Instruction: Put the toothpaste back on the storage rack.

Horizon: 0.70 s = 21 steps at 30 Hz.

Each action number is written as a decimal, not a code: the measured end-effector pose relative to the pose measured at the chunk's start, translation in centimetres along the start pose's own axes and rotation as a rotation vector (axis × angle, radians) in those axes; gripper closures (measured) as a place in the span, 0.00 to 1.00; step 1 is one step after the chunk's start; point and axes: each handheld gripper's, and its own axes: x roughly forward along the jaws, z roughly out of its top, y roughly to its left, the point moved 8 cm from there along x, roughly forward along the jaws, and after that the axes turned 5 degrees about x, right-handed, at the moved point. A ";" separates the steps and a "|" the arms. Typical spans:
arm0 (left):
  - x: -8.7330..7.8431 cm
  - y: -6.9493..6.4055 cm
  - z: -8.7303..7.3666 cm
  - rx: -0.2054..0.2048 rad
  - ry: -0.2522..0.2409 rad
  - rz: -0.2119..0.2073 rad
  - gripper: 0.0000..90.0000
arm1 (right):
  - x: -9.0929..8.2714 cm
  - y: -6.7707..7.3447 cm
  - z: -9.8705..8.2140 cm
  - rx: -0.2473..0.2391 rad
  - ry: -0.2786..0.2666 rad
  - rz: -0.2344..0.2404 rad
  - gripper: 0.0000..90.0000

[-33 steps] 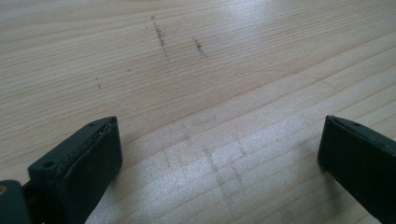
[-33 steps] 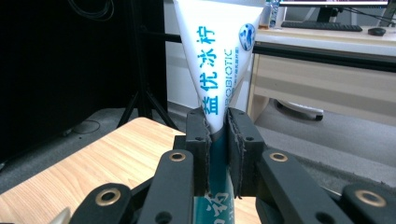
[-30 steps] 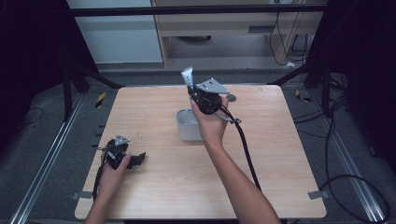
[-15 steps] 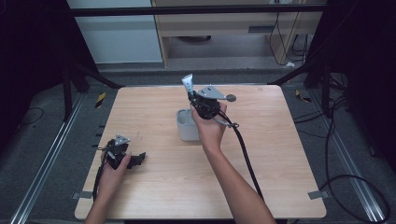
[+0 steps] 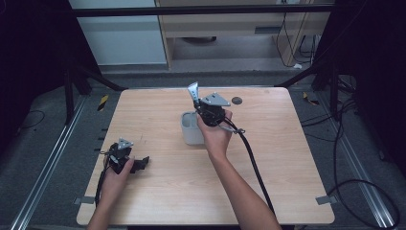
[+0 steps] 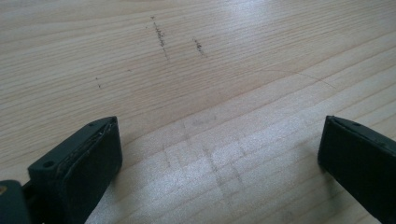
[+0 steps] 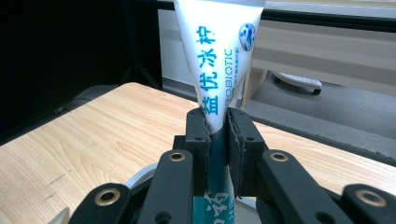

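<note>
The right tool point(image 5: 197, 101) is clamped on a toothpaste tube point(image 7: 218, 60), held upright with its long axis vertical, seemingly right above the grey cup point(image 5: 190, 130) at mid-desk. The left tool point(image 6: 219, 154) rests wide open and empty near the desk point(image 5: 287, 158) edge.

A light wooden table point(image 5: 297, 158) is set on a grey floor point(image 5: 239, 62), with metal rails point(image 5: 45, 163) laid left of the table, black cables point(image 5: 356, 143) strewn right of it, and a pale wooden cabinet point(image 5: 225, 24) placed beyond it.
</note>
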 end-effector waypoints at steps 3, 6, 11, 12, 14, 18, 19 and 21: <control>0.0 0.0 0.0 0.000 0.000 0.000 0.00 | 0.1 0.0 -0.2 0.002 0.007 0.000 0.88; 0.0 0.0 0.0 0.000 0.000 0.000 0.00 | 0.3 0.1 -0.6 0.005 0.021 0.003 0.88; 0.0 0.0 0.0 0.000 0.000 0.000 0.00 | 0.3 0.2 -0.9 -0.001 0.034 0.003 0.88; 0.0 0.0 0.0 0.000 0.000 0.000 0.00 | 0.3 0.2 -0.9 -0.004 0.036 0.004 0.88; 0.0 0.0 0.0 0.000 0.000 0.000 0.00 | 0.2 0.2 -0.9 -0.006 0.040 0.004 0.88; 0.0 0.0 0.0 0.000 0.000 0.000 0.00 | 0.1 0.5 -1.0 -0.016 0.045 0.005 0.88; 0.0 0.0 0.0 0.000 0.000 0.000 0.00 | 0.0 0.6 -1.0 -0.022 0.046 0.005 0.88; 0.0 0.0 0.0 0.001 0.000 0.000 0.00 | 0.0 0.7 -1.0 -0.024 0.051 0.006 0.88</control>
